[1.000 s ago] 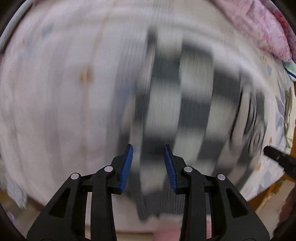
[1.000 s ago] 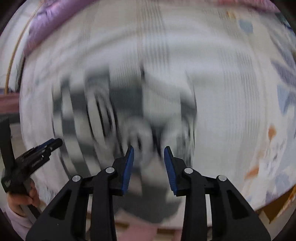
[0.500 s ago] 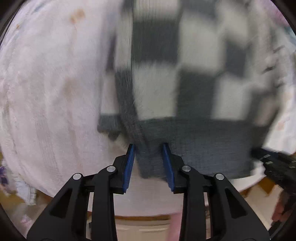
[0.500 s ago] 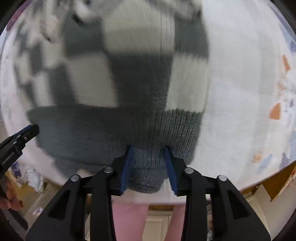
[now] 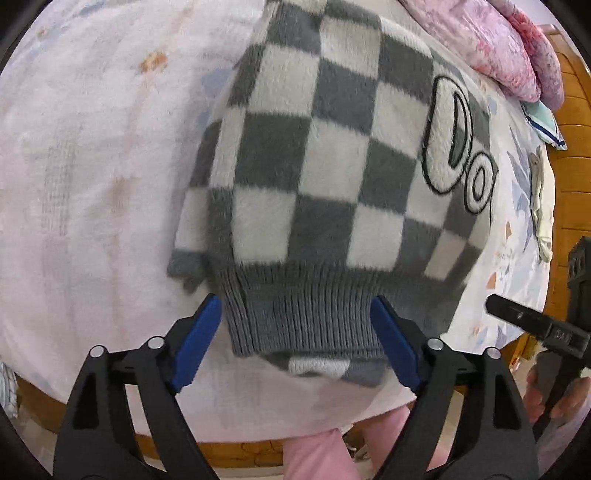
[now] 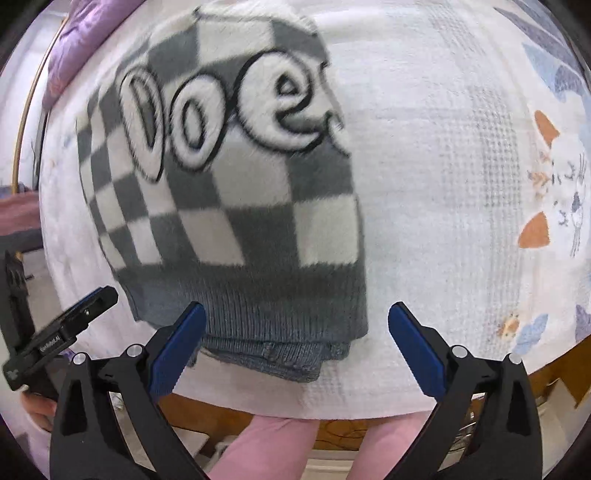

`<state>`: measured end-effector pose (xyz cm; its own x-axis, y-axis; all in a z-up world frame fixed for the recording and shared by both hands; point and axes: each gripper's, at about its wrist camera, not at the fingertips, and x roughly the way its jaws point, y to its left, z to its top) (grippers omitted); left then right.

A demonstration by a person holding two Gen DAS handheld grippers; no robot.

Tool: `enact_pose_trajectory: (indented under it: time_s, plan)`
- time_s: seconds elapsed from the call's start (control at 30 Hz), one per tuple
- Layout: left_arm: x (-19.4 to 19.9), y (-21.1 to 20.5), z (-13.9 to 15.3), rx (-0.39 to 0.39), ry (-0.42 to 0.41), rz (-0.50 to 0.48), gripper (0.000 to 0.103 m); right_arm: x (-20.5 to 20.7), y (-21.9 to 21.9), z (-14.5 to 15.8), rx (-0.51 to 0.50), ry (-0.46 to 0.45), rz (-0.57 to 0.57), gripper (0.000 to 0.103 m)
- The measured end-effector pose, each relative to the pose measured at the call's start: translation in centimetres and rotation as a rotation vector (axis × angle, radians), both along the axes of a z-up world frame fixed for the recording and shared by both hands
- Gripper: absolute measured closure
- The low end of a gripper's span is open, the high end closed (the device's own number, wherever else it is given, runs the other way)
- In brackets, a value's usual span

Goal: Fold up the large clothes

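Note:
A grey-and-white checkered fleece sweater [image 5: 325,177] with big white outlined letters lies folded on the bed, its grey ribbed hem toward me. It also shows in the right wrist view [image 6: 236,206]. My left gripper [image 5: 295,347] is open, its blue pads on either side of the hem's left part, holding nothing. My right gripper [image 6: 295,347] is open and empty at the hem's right corner. Each gripper shows at the edge of the other's view: the right gripper [image 5: 535,328] and the left gripper [image 6: 62,332].
A pale pink-white blanket [image 5: 92,184] with cat prints [image 6: 554,206] covers the bed. A pink quilt [image 5: 498,44] is bunched at the far right corner, a purple one [image 6: 81,33] at the far left. The wooden bed edge [image 5: 229,450] and my pink-clad legs [image 6: 273,443] are just below.
Both grippers were shut on the sweater's hem half a second ago. Both have opened and let it go, and the sweater now lies still on the bed.

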<state>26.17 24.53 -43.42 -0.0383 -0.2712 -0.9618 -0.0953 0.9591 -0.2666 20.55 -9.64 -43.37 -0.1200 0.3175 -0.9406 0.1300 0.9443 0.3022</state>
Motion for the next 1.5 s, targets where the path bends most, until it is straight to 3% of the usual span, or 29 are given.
enact_pose_trajectory:
  time_s: [0.13,0.27,0.37,0.43,0.5,0.6,0.67,0.7,0.8,0.87,0.97,1.0,1.07,1.1,1.17,1.23,1.27,1.37,1.5]
  plan:
    - [1.4,1.3,-0.5,0.017,-0.021,0.021,0.019,1.9,-2.4,1.1,0.042,-0.089,-0.028,0.008]
    - [4.6,2.8,0.0,0.023,-0.102,0.033,0.017,5.0,-3.8,1.7,0.122,-0.184,-0.019,0.008]
    - [6.8,3.7,-1.2,-0.022,-0.158,0.044,0.015,6.2,-4.5,0.0,0.119,-0.226,0.015,0.008]
    - [7.9,3.1,-2.7,-0.074,-0.158,0.041,0.014,7.1,-3.7,-2.1,0.101,-0.196,0.028,0.008]
    - [9.2,3.1,-4.0,-0.118,-0.188,0.025,0.009,8.2,-3.5,-3.6,0.148,-0.174,0.021,0.008]
    - [9.2,3.4,-6.8,-0.285,-0.188,0.059,0.005,8.4,-4.0,-4.8,0.259,-0.208,0.021,0.007]
    - [9.1,4.5,-10.3,-0.520,-0.072,0.194,0.005,8.7,-4.6,-6.8,0.396,-0.207,0.004,0.007]
    - [8.9,5.4,-11.1,-0.591,-0.061,0.250,0.005,8.7,-5.1,-8.0,0.480,-0.174,-0.025,0.007]
    - [8.7,5.4,-11.8,-0.696,-0.015,0.201,0.005,8.1,-6.2,-11.6,0.713,-0.053,-0.144,0.006]
    - [8.4,3.6,-12.6,-0.750,0.090,0.121,0.005,7.4,-5.9,-12.1,0.762,-0.060,-0.167,0.006]
    - [8.1,1.2,-12.7,-0.707,0.167,-0.017,0.005,5.2,-4.0,-11.2,0.708,-0.061,-0.091,0.006]
    - [8.1,1.2,-12.7,-0.703,0.164,-0.018,0.005,4.6,-3.3,-10.7,0.663,-0.092,-0.016,0.006]
    - [8.4,1.7,-12.8,-0.698,0.167,0.036,0.006,4.9,-2.8,-10.8,0.624,-0.097,0.003,0.006]
    - [8.6,1.7,-12.6,-0.667,0.165,0.039,0.016,5.2,-2.7,-11.1,0.618,-0.077,-0.021,0.006]
    - [8.3,1.8,-11.1,-0.571,0.131,-0.003,0.028,5.5,-2.6,-10.4,0.586,-0.053,-0.034,0.014]
    - [7.9,2.4,-9.9,-0.541,0.130,0.028,0.043,4.6,-3.2,-8.5,0.591,-0.101,-0.008,0.035]
    - [7.7,2.5,-8.9,-0.522,0.117,0.030,0.047,4.2,-3.7,-7.9,0.608,-0.107,-0.021,0.038]
    - [7.2,1.9,-5.6,-0.445,0.050,-0.005,0.050,3.3,-3.7,-5.4,0.591,-0.130,-0.025,0.044]
    - [6.0,1.4,-2.6,-0.407,0.047,-0.002,0.051,1.4,-3.1,-1.1,0.575,-0.145,-0.001,0.046]
